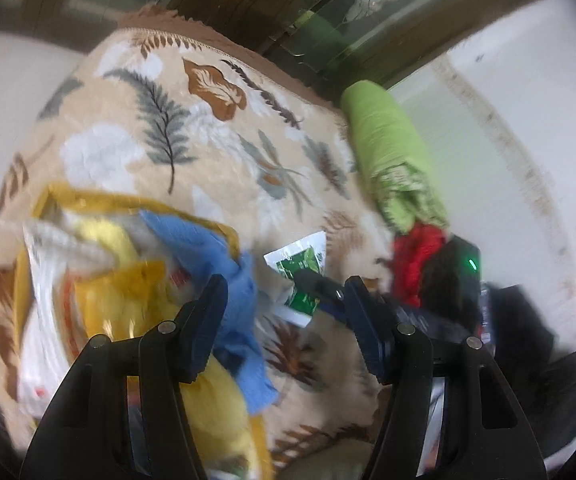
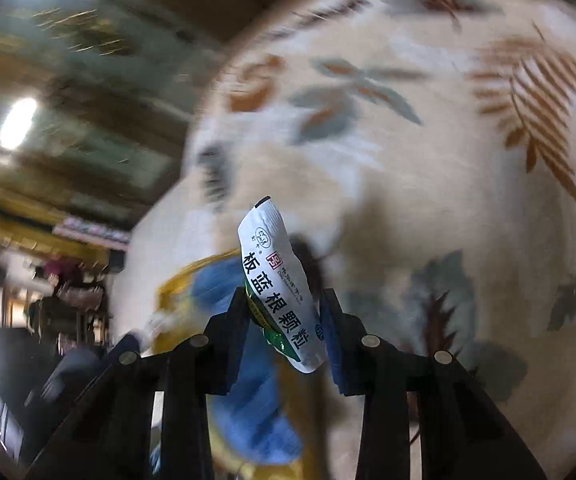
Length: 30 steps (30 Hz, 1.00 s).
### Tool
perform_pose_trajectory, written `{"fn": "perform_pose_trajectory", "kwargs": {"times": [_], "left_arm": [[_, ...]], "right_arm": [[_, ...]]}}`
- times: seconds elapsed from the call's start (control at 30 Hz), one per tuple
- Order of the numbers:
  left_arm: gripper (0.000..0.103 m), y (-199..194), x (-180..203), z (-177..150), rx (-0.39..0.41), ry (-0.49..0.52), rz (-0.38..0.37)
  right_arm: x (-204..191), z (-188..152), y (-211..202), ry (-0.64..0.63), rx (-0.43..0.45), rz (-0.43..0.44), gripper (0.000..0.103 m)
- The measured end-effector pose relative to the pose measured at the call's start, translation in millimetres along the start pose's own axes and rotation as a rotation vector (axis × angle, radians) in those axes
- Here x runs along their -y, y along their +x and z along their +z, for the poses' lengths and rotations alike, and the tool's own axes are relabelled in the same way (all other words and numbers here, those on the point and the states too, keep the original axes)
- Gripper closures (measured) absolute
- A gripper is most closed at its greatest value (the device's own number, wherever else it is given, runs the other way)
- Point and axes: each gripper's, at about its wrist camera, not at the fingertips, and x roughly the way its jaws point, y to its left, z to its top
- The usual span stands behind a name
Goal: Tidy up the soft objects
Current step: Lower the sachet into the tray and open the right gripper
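White-and-green sachet (image 2: pixel 277 292), just one, is pinched in the right claw (image 2: pixel 283 312); left claw (image 1: pixel 283 296) gapes empty.

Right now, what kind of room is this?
Probably a home living room: a leaf-print blanket covers what looks like a sofa, with a wooden glass-fronted cabinet behind and a green cushion.

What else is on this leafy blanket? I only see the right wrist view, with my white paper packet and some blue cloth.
Observer: A rolled lime-green cloth lies along one edge of the beige leaf-patterned blanket.
Operator: Anything next to it?
Observer: A crumpled red cloth, just past its near end.
Operator: Is my other gripper holding something?
Observer: No, the left gripper is open and empty.
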Motion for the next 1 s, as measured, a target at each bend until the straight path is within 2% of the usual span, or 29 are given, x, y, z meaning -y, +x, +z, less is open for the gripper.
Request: {"fn": "perform_pose_trajectory", "kwargs": {"times": [0.07,0.13,0.17,0.2,0.23,0.27,0.3,0.4,0.5,0.67,0.77,0.87,0.9,0.97,1.0], "left_arm": [[0.042,-8,-4,-9,-0.015,-0.036,-0.084],[0.043,-14,-8,-18,-0.020,-0.056,-0.120],[0.043,-16,-9,-23,-0.023,-0.051,-0.103],[0.048,-18,-9,-31,-0.028,-0.033,-0.066],[0.067,-18,-8,-39,-0.048,-0.013,-0.045],[0.075,-19,-8,-47,-0.060,0.004,-0.013],[0.076,-23,-9,-53,-0.059,0.009,0.002],[0.077,-42,-15,-66,-0.030,-0.009,0.002],[0.077,-54,-25,-79,-0.031,-0.047,-0.041],[0.077,-38,-38,-86,-0.046,-0.076,-0.021],[0.077,-21,-47,-90,-0.094,-0.102,0.006],[0.077,-23,-45,-92,-0.098,-0.083,0.015],[0.074,-28,-42,-92,-0.081,-0.065,0.028],[0.059,-44,-37,-91,-0.034,-0.034,0.052],[0.045,-51,-35,-91,-0.008,-0.020,0.069]], "right_arm": [[-21,-20,-9,-0.064,0.009,0.055,0.068],[-42,-49,-6,-0.131,-0.041,0.070,0.068],[-51,-62,-2,-0.161,-0.059,0.056,0.068],[-59,-69,-2,-0.191,-0.058,0.049,0.068],[-71,-79,-3,-0.240,-0.051,0.048,0.068],[-74,-83,-7,-0.264,-0.050,0.046,0.068],[-84,-91,-7,-0.297,-0.053,0.034,0.071],[-91,-109,-12,-0.340,-0.067,0.038,0.072],[-100,-128,-14,-0.396,-0.061,0.014,0.072],[-109,-141,2,-0.428,-0.041,-0.183,0.069],[-102,-137,17,-0.387,-0.083,-0.304,0.065],[-87,-133,14,-0.304,-0.091,-0.323,0.062],[-81,-131,9,-0.263,-0.088,-0.301,0.058],[-66,-125,0,-0.168,-0.062,-0.246,0.056],[-60,-123,-5,-0.132,-0.049,-0.219,0.056]]}}
